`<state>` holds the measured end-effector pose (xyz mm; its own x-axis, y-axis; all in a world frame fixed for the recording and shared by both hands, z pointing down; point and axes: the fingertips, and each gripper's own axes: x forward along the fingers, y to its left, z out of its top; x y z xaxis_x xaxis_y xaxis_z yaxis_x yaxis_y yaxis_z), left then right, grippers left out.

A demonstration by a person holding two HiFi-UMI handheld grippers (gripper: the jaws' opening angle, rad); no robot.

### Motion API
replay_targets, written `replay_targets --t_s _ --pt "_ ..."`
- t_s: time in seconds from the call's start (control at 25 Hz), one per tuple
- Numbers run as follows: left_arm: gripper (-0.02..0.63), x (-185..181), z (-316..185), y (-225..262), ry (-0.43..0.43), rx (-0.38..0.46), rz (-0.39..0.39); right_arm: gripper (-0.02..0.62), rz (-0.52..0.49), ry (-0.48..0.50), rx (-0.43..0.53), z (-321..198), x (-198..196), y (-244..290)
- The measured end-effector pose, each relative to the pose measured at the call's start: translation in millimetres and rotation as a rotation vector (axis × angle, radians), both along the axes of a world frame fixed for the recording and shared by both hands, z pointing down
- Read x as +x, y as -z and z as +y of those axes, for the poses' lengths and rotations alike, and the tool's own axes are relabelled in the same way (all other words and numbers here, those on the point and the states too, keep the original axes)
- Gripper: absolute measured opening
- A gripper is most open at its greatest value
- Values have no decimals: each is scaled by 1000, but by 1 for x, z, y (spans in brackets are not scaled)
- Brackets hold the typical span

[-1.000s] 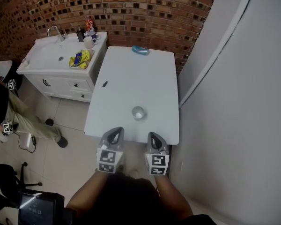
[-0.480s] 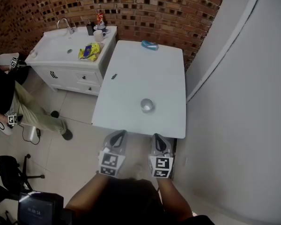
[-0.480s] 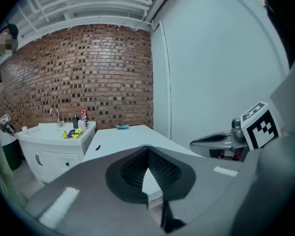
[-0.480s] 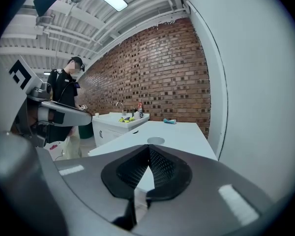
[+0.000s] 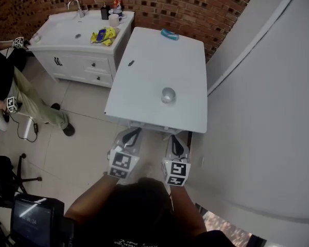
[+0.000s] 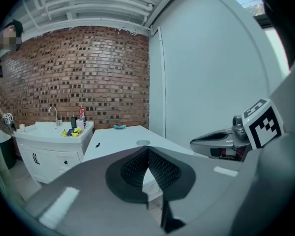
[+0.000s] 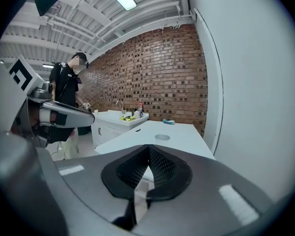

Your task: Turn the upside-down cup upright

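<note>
A small clear cup [image 5: 168,95] stands upside down on the white table [image 5: 144,81], near its front edge; it also shows as a low disc, the cup [image 6: 143,142] in the left gripper view and the cup [image 7: 162,137] in the right gripper view. Both grippers are held side by side short of the table's front edge, off the table. My left gripper [image 5: 133,134] is shut with nothing in it, and my right gripper [image 5: 174,139] is shut and empty too. Their jaws meet in both gripper views.
A white sink cabinet [image 5: 74,45] stands left of the table with a yellow packet [image 5: 104,34], a mug [image 5: 114,19] and bottles. A blue object [image 5: 169,34] lies at the table's far end. A person [image 5: 10,94] sits at the left. A white wall [image 5: 257,112] runs along the right.
Both grippers and the head have drawn back from the table: the cup and table sit farther away in the view, and the grippers now hang over the floor before the table edge.
</note>
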<state>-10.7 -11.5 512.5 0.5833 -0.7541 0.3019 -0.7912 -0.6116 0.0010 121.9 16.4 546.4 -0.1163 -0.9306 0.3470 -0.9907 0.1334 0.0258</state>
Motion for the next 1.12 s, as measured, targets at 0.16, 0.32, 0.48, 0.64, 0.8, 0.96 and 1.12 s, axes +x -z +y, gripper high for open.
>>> replay_targets --t_s 0.16,0.32,0.48,0.64,0.8,0.96,1.12 --pt "-6 -20 12 -6 2 -10 -2 12 -14 -33 -13 25 -8 -10" --pt "-6 -39 28 -6 5 -11 5 14 -9 -51 -17 43 -21 -11" --pt "-6 -41 47 -12 -10 -27 16 12 2 -62 -25 60 -27 -10" --pt "-6 -45 60 -14 -32 -25 44 12 -4 -68 -28 70 -36 -10" --pt "-6 -46 68 -14 -35 -10 50 13 2 -65 -24 79 -39 -10" --pt "-6 -51 68 -9 -33 4 55 12 16 -79 -10 82 -42 -3" --pt "-6 -55 72 -6 -40 17 57 11 23 -83 2 87 -47 -2"
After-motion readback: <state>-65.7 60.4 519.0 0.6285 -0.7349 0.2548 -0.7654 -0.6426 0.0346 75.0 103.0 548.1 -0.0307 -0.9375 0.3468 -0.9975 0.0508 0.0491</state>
